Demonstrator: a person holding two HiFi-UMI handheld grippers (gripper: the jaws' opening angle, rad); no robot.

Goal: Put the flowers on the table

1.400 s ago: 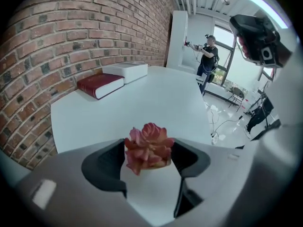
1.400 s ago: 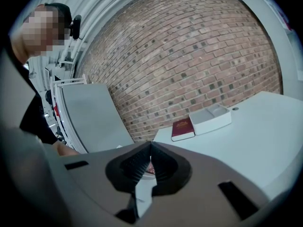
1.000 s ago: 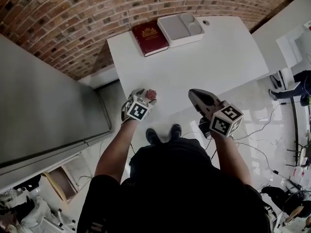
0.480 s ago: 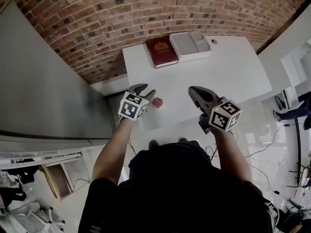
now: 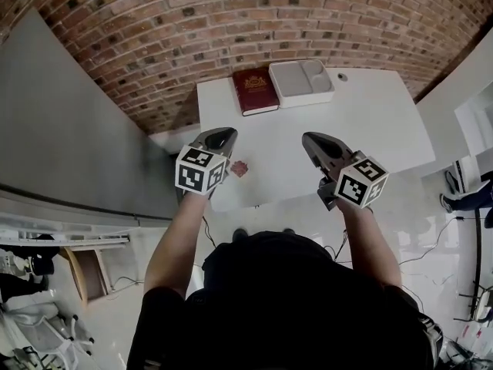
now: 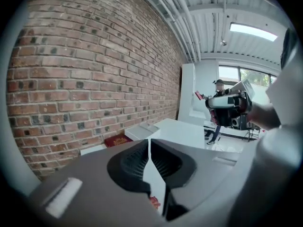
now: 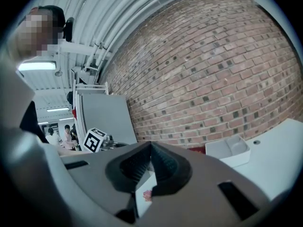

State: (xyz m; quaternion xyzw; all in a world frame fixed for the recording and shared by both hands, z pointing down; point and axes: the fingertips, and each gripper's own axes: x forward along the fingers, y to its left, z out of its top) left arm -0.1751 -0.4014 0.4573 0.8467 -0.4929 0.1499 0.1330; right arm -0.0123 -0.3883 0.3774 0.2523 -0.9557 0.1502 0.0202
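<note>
Head view looks down over my arms at a white table (image 5: 370, 122) that stands against a brick wall (image 5: 231, 21). My left gripper (image 5: 222, 133) hangs over the table's near left corner, and my right gripper (image 5: 311, 139) hangs over the near edge, well to the right of it. Both point toward the wall.

A single small pink-red flower (image 5: 239, 168) lies on the tabletop close to the near left corner, just to the right of my left gripper and clear of both tools. Nothing touches it.

Left gripper view shows my left jaws drawn together, their tips meeting with only a thin slit behind them. They have just been closing, and they have closed on nothing. The flower shows as a red speck on the table below them, not between them.

Right gripper view shows my right jaws also brought together at the tips, with nothing held. Low in that view the flower sits on the white surface beneath them, and my left gripper's marker cube (image 7: 94, 140) shows off to the left.

At the table's far edge a dark red book (image 5: 255, 91) lies flat by the wall. A white compartment tray (image 5: 304, 82) sits just to its right. A tall grey panel (image 5: 69, 153) stands to the left of the table.
</note>
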